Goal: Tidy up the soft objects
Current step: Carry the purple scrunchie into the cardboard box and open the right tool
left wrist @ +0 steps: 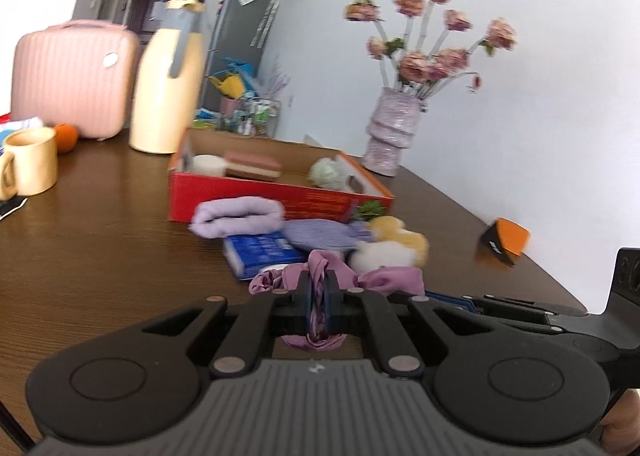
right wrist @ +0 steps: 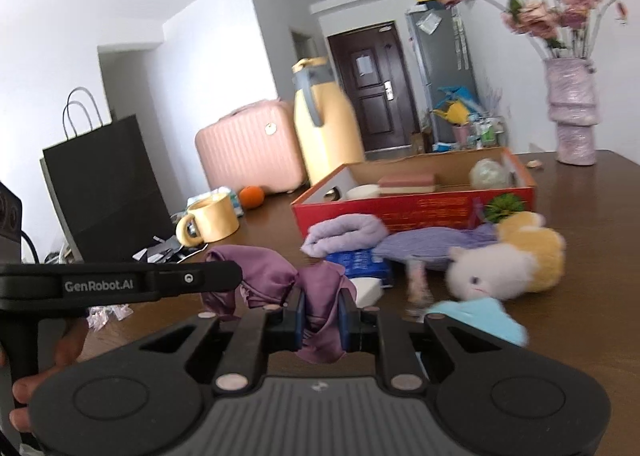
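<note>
Both grippers are shut on the same purple satin cloth (left wrist: 384, 279), which also shows in the right wrist view (right wrist: 272, 280). My left gripper (left wrist: 319, 288) pinches one part, my right gripper (right wrist: 322, 306) another, above the brown table. Ahead lie a rolled lilac towel (left wrist: 238, 214), a lavender pleated pouch (left wrist: 320, 235), a blue packet (left wrist: 260, 254) and a white-and-yellow plush toy (left wrist: 390, 246). The open red cardboard box (left wrist: 280, 200) behind them holds a sponge, a white pad and a pale green ball. A light blue cloth (right wrist: 480, 316) lies by my right gripper.
A cream thermos jug (left wrist: 168, 84), pink mini suitcase (left wrist: 72, 76), yellow mug (left wrist: 30, 162) and orange (left wrist: 66, 136) stand at the back left. A lilac vase of flowers (left wrist: 394, 132) stands back right. A black paper bag (right wrist: 104, 184) is far left. An orange-black block (left wrist: 506, 242) lies right.
</note>
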`<state>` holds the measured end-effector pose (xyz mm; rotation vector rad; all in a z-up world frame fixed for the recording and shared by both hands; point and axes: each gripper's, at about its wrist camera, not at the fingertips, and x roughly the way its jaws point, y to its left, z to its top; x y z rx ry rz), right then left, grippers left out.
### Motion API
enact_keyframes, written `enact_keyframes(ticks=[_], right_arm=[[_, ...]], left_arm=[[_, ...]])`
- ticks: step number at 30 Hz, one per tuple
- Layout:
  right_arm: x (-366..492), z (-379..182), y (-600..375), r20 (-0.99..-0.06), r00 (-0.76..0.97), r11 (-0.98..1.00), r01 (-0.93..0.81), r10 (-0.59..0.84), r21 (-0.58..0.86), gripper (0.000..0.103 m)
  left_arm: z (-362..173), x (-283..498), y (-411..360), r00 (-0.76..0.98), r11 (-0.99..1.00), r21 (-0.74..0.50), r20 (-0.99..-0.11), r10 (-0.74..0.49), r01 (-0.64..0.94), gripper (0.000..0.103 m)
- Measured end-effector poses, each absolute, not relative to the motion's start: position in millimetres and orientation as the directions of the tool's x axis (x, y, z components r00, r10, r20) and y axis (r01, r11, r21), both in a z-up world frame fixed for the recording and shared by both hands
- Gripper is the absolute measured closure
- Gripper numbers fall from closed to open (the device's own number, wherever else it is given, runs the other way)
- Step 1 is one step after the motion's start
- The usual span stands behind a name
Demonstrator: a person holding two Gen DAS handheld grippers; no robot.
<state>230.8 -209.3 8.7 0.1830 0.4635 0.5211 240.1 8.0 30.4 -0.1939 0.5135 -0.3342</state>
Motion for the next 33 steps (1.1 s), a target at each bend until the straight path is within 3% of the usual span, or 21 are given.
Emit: enact_keyframes(ticks=[8,14,19,24,33], right_arm=[[230.2,17.3,-255.6,-0.337,0.817,0.877,-0.381,0.468,0.293,0.087],[326.7,54.5,-272.4,-0.333,0.837,0.898,-0.376,0.434,0.226,0.087],[476.0,68.1,-267.6,-0.441,0.789,0.902,-0.337,0.427,0.270,0.087],[599.1,40.1,-252.3,-0.595,0.708,0.920,-0.227,0.381,0.319,0.087],[662.7,-5.1,-233.1,-0.722,0.650,0.969,-0.115,0.239,0.217,0.085]], left_arm=[[43.6,245.7,-38.0,0.799,0.907,-0.230,-0.431,-0.419,0.352,0.097],[66.5,335.5,-61.8,0.783,0.893,-0.196,-0.431,-0.449,0.404,0.097],[80.4,469.3,-72.5,0.759,0.910,-0.198,-0.502,-0.414,0.365,0.097],[54.7,612.0,-81.4,0.668,0.929,-0.273,-0.646,-0.370,0.251,0.097],[3.0,692.7,-92.8,0.606,0.940,-0.252,-0.719,-0.341,0.230,0.095]])
